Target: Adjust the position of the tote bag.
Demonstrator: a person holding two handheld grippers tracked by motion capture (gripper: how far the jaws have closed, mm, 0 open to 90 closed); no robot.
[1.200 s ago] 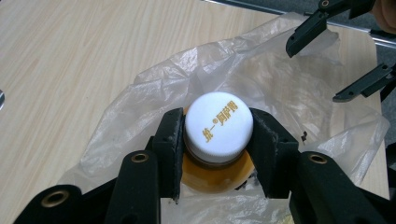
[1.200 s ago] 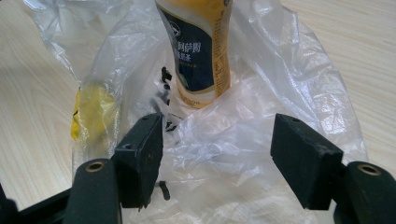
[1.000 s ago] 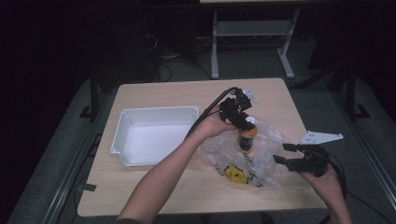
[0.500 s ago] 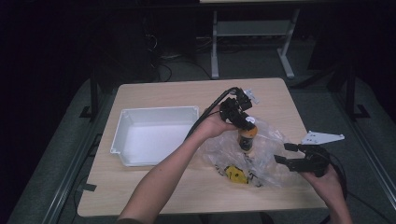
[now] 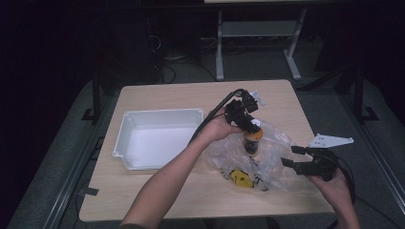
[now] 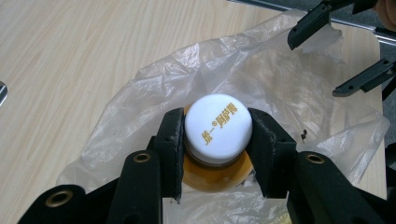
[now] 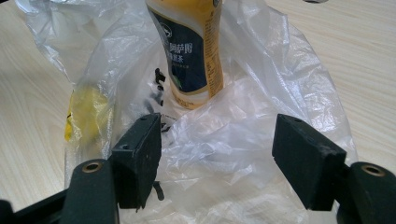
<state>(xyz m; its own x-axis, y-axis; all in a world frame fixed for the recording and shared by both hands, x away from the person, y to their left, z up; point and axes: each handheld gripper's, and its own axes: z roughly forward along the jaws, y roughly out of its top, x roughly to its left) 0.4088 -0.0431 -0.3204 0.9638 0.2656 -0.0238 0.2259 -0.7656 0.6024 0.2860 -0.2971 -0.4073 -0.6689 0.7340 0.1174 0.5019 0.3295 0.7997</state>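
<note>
A yellow drink bottle [image 5: 251, 143] with a dark label stands upright inside a crumpled clear plastic bag [image 5: 274, 164] on the wooden table. My left gripper [image 5: 250, 128] comes down from above and is shut on the bottle's white cap [image 6: 218, 123], one pad on each side. My right gripper [image 5: 297, 157] is at the bag's right edge, open, with loose plastic [image 7: 233, 144] lying between its pads and not pinched. From there the bottle [image 7: 191, 51] stands just beyond the jaws. A small yellow thing [image 5: 239, 176] lies in the bag near the front.
A white empty tray [image 5: 125, 143] sits on the left half of the table [image 5: 157, 200]. A small metal piece [image 5: 257, 97] lies behind the left gripper. The table's right edge is close to the right hand. A metal stand [image 5: 219, 47] is on the floor behind.
</note>
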